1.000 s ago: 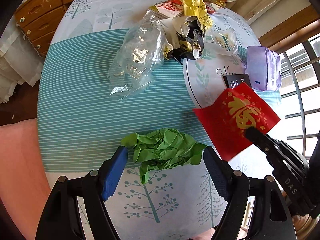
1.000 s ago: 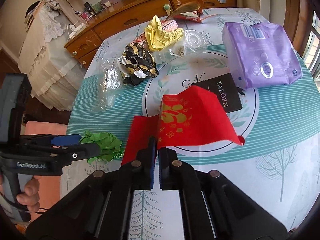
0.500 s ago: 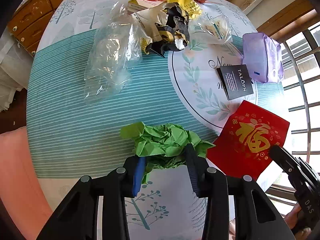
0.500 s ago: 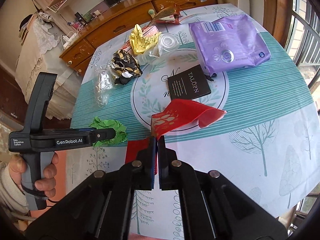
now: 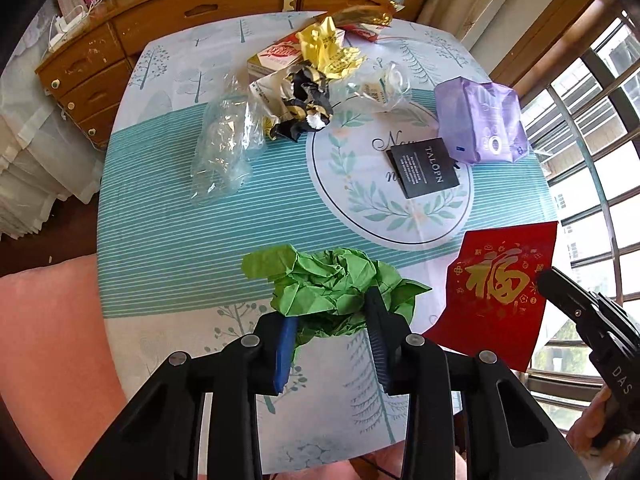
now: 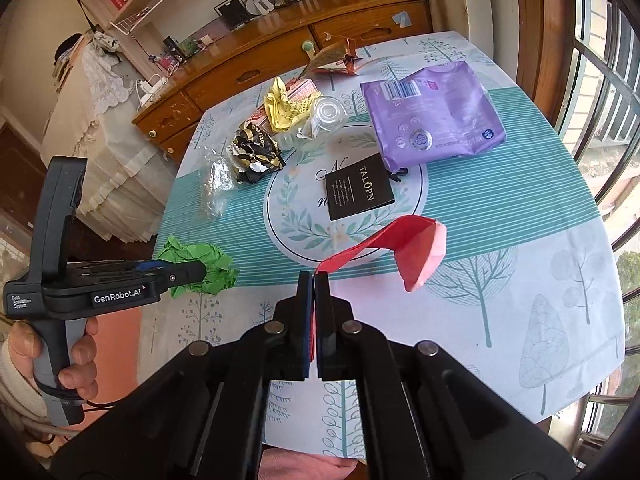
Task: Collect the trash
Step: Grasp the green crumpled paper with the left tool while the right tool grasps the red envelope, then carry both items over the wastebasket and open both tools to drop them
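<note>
A crumpled green paper point(image 5: 328, 280) sits between the fingers of my left gripper point(image 5: 330, 308), whose jaws are closing and pressing on it; it hangs above the table's near edge. The right wrist view shows the same green paper point(image 6: 200, 258) at the left gripper's tip point(image 6: 196, 270). My right gripper point(image 6: 314, 276) is shut on a corner of a red paper point(image 6: 408, 248) with gold print, which droops in the air. In the left wrist view the red paper point(image 5: 500, 292) hangs to the right, from the right gripper point(image 5: 548, 276).
On the tablecloth point(image 5: 160, 208) lie a clear plastic bag point(image 5: 224, 148), a black-and-gold wrapper point(image 5: 304, 108), yellow paper point(image 5: 328, 52), a purple pack point(image 5: 480, 120) and a black card point(image 5: 424, 168). A wooden dresser point(image 5: 200, 12) stands behind; window bars point(image 5: 600, 140) are at the right.
The left jaws have closed on the green paper and lifted it. Both grippers have risen and drawn back from the table, the red paper going up with the right one.
</note>
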Available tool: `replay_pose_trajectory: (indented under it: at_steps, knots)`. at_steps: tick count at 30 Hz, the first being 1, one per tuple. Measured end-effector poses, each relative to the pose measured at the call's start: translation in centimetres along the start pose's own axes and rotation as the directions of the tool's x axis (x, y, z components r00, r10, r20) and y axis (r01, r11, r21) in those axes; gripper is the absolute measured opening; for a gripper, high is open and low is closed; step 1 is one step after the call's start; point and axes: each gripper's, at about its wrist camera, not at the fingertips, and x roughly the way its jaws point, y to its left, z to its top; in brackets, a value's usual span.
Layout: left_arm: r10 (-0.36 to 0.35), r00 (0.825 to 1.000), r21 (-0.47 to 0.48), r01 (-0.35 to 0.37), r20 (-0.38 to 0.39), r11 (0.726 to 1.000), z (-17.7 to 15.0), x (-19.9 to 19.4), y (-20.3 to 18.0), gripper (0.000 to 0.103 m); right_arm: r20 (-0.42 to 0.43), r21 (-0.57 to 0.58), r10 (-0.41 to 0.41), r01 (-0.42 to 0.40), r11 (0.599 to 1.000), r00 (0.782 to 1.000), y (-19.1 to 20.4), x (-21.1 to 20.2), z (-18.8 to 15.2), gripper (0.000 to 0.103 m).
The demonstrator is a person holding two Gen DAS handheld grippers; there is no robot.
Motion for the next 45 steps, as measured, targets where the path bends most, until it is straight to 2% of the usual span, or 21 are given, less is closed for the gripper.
replay_pose_trajectory:
  at_steps: [5, 11, 19, 24, 31, 37, 45]
  knots:
    - [0.008, 0.998, 0.005, -0.009, 0.063, 1.0, -2.6, -4.8, -2.7, 0.032, 0.013, -0.039, 0.02, -0.019, 0.999, 1.0, -0.7, -3.9, -1.2, 0.0]
    - [0.028, 0.991, -0.011, -0.027, 0.13, 1.0, -6.9, -8.7, -7.2, 0.032, -0.01, -0.113, 0.049, -0.05, 0.992, 0.999, -2.0, -8.6, -4.2, 0.0]
    - [0.044, 0.988, -0.05, -0.037, 0.148, 0.998, -14.0, -10.3, -12.9, 0.032, -0.001, -0.184, 0.086, -0.085, 0.979, 0.996, -5.5, -15.6, -9.1, 0.0]
    - [0.053, 0.989, -0.092, -0.041, 0.14, 0.995, -19.1, -10.1, -15.7, 0.032, -0.023, -0.203, 0.104, -0.107, 0.973, 0.994, -8.5, -18.4, -12.6, 0.0]
    - [0.071, 0.994, -0.13, -0.06, 0.086, 0.99, -25.6, -9.4, -17.2, 0.032, -0.108, -0.222, 0.122, -0.144, 0.964, 0.987, -11.0, -19.7, -18.0, 0.0]
    - [0.078, 0.997, -0.128, -0.074, 0.024, 0.989, -29.1, -8.0, -16.3, 0.032, -0.173, -0.236, 0.117, -0.156, 0.959, 0.978, -10.2, -18.8, -21.7, 0.0]
    - [0.076, 0.996, -0.104, -0.079, -0.037, 0.991, -32.4, -2.3, -14.2, 0.032, -0.252, -0.217, 0.08, -0.137, 0.967, 0.964, -9.0, -14.3, -28.1, 0.0]
